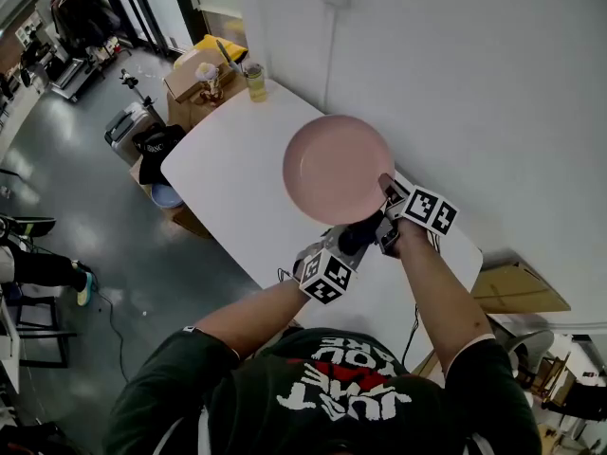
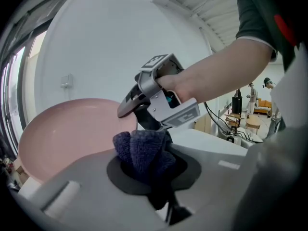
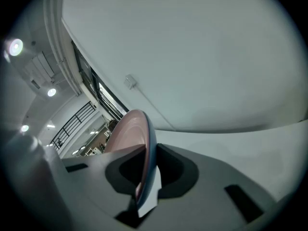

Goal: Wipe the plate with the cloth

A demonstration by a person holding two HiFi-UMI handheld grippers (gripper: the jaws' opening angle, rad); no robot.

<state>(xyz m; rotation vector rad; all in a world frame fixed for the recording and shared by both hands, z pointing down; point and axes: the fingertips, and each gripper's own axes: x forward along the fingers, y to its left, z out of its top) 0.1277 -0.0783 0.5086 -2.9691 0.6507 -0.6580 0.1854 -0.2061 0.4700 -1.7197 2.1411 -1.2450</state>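
Above the white table [image 1: 223, 173], the right gripper [image 1: 387, 197] clamps the pink plate [image 1: 337, 167] by its rim (plate tilted); the left gripper [image 2: 144, 165] pinches a dark blue cloth [image 2: 142, 148] near it.

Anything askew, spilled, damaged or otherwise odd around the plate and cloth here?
Nothing stands out. The pink plate looks intact, gripped by its rim in the right gripper; the dark cloth is bunched in the left gripper. No spill shows on the white table.
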